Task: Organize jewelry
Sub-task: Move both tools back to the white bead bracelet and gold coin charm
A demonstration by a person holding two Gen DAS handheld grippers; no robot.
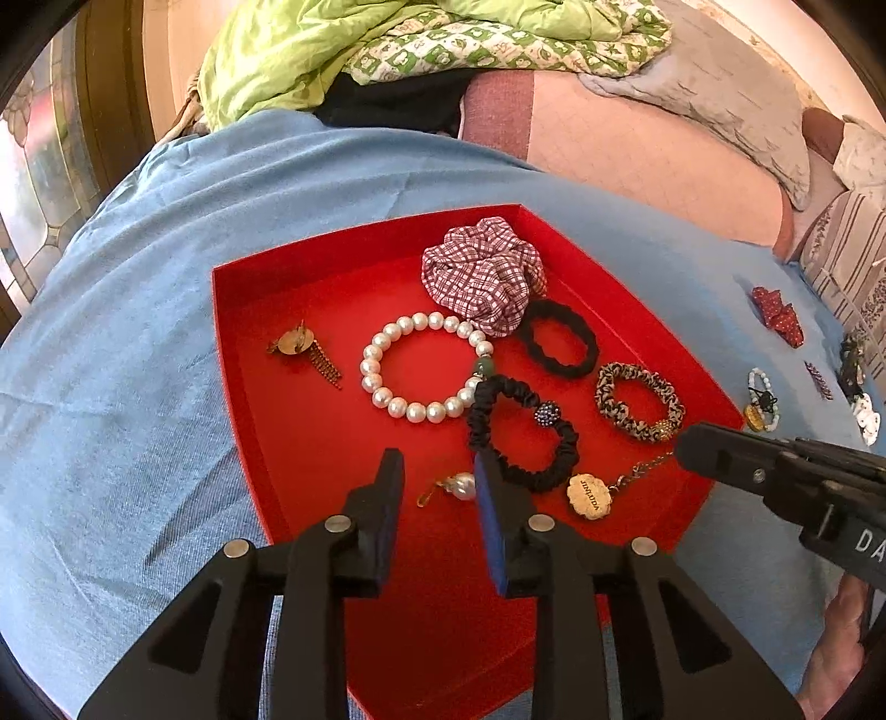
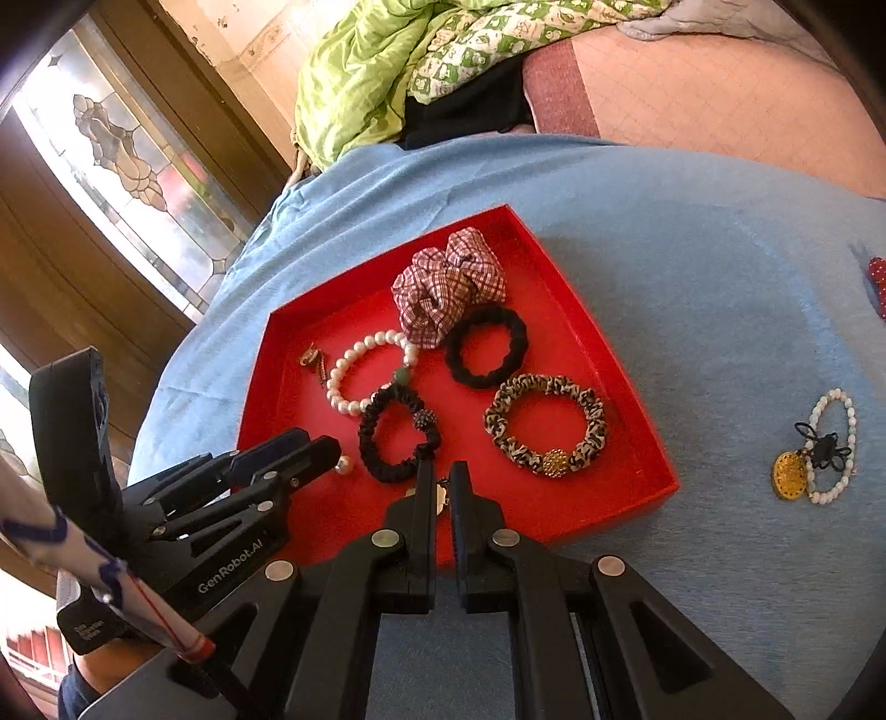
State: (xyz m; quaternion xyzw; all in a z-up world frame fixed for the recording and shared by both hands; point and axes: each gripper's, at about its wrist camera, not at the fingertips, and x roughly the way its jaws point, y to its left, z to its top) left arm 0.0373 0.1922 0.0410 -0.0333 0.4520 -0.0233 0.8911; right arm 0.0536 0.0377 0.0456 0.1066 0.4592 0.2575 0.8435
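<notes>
A red tray (image 1: 249, 354) (image 2: 620, 399) on a blue cloth holds a checked scrunchie (image 1: 479, 274), a pearl bracelet (image 1: 387, 399), a black hair tie (image 1: 559, 338), a leopard scrunchie (image 1: 637, 401) (image 2: 545, 423), a black beaded scrunchie (image 1: 520, 435) (image 2: 396, 432), a gold earring (image 1: 302, 349), a pearl drop earring (image 1: 457, 487) and a gold tag on a chain (image 1: 590, 495). My left gripper (image 1: 440, 471) is open above the pearl drop earring. My right gripper (image 2: 441, 479) hangs over the gold tag with a narrow gap between its jaws, holding nothing.
Loose on the blue cloth (image 2: 720, 277) right of the tray lie a white bead bracelet with a gold pendant (image 2: 819, 448) (image 1: 761, 401), a red dotted bow (image 1: 778, 315) and several small pieces (image 1: 855, 387). Bedding (image 1: 387, 50) is piled behind.
</notes>
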